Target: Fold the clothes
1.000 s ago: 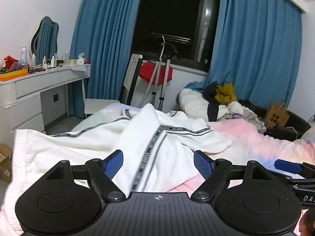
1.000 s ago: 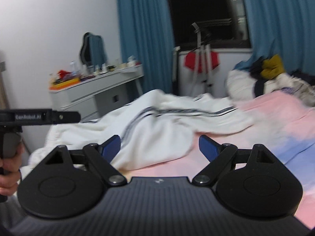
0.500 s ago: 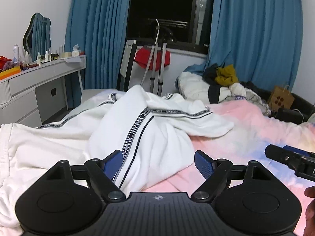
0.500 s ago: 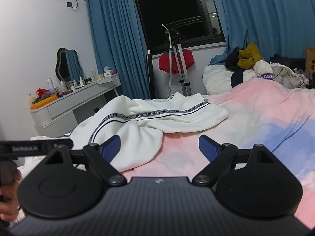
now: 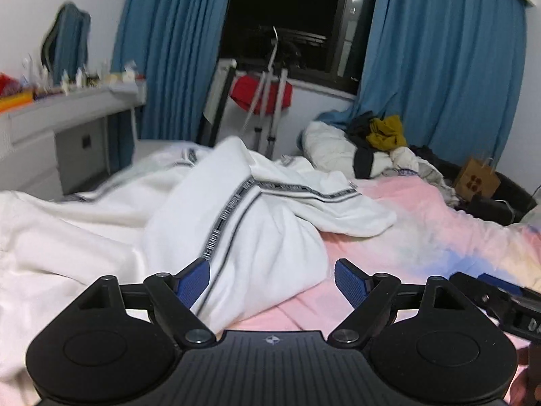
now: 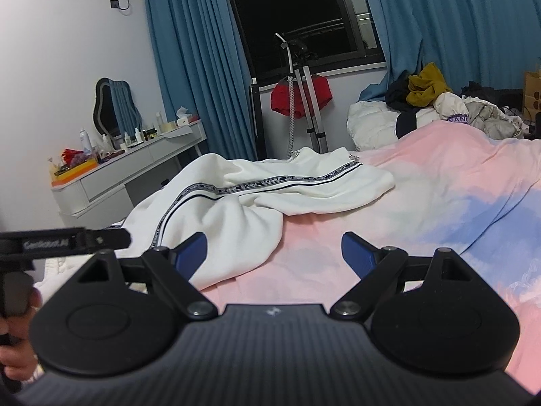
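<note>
A crumpled white garment (image 5: pixel 257 223) (image 6: pixel 236 203) with a dark lettered stripe lies on the pink and blue bedsheet (image 5: pixel 422 230) (image 6: pixel 456 186). My left gripper (image 5: pixel 272 279) is open just above the garment's near edge, with its blue pads apart and nothing between them. My right gripper (image 6: pixel 274 253) is open too, hovering over the sheet beside the garment's near corner, empty. The other gripper's body shows at the right edge of the left wrist view and the left edge of the right wrist view, with a hand (image 6: pixel 13 365) holding it.
A pile of clothes and bedding (image 6: pixel 432 108) sits at the far end of the bed. A white dressing table (image 6: pixel 128 169) with bottles and a mirror stands on the left. A red garment hangs on a stand (image 6: pixel 301 98) by the dark window. A paper bag (image 5: pixel 476 181) rests far right.
Both grippers have shifted a little over the bed; the left view has moved closer to the garment. Both stay open. The garment lies the same way.
</note>
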